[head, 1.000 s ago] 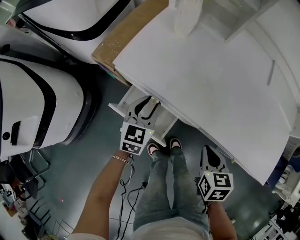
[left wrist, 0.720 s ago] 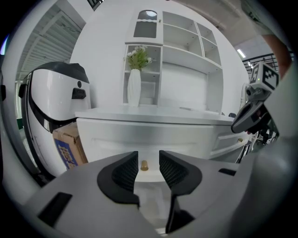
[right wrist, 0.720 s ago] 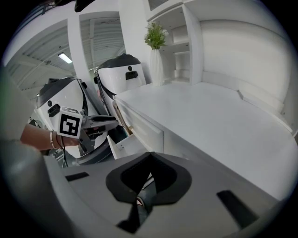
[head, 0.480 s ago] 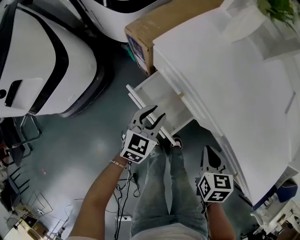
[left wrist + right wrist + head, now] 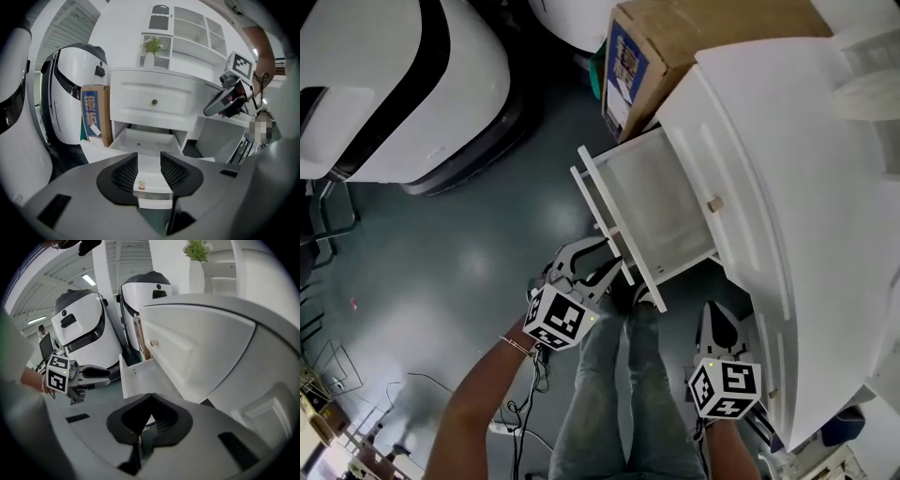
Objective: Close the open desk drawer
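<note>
The white desk has its lower drawer pulled out, with nothing inside. The drawer's front panel faces the floor side. My left gripper hangs open just outside that panel, near its lower end. In the left gripper view the panel's small brass knob shows in the gap of the left gripper, untouched. My right gripper is shut on nothing, beside the desk edge, apart from the drawer. In the right gripper view the shut right gripper points at the drawer side.
A cardboard box stands against the desk beside the drawer. A big white rounded machine fills the left. The person's legs stand below the drawer, and cables lie on the floor. The closed upper drawer has a knob.
My left gripper has come down from over the drawer to just outside its front panel, jaws still open. The right gripper has sunk a little. The drawer is still pulled out.
</note>
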Motion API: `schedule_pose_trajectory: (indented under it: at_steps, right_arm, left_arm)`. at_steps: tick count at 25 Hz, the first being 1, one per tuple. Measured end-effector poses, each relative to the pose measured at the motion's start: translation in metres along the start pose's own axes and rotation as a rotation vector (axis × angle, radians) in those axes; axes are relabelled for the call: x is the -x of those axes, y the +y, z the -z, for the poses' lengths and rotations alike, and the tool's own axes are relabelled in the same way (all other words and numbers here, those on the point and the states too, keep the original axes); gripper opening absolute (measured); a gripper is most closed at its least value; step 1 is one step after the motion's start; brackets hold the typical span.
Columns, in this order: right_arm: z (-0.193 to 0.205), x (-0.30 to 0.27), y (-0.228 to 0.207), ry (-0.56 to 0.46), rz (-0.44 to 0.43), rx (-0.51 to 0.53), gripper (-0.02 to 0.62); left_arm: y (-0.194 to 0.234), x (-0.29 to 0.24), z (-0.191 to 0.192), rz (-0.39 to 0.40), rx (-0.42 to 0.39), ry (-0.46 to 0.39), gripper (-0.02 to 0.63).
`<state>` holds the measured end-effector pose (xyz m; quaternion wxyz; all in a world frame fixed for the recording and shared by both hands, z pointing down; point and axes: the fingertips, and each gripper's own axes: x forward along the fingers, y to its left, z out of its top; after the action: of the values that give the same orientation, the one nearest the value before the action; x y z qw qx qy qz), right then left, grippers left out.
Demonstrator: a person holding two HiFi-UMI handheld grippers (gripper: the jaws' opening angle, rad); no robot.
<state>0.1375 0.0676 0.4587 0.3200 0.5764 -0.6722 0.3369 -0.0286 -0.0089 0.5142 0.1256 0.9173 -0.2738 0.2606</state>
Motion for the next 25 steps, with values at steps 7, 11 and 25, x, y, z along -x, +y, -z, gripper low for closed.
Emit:
schedule_pose_trajectory:
  at_steps: [7,11,25]
  right_arm:
    - [0.030,-0.031,-0.006,0.041,0.012,0.028,0.007]
    - [0.045,-0.038,-0.010,0.064,0.017,0.028,0.006]
    - [0.055,-0.039,-0.018,0.078,-0.004,-0.003,0.006]
  left_arm:
    - [-0.005,-0.027,0.039,0.041,-0.093,-0.012,0.157]
    - [-0.001,-0.037,0.048,0.032,-0.072,-0.031,0.160]
    - [-0.003,-0.047,0.039,0.058,-0.127,-0.029,0.160]
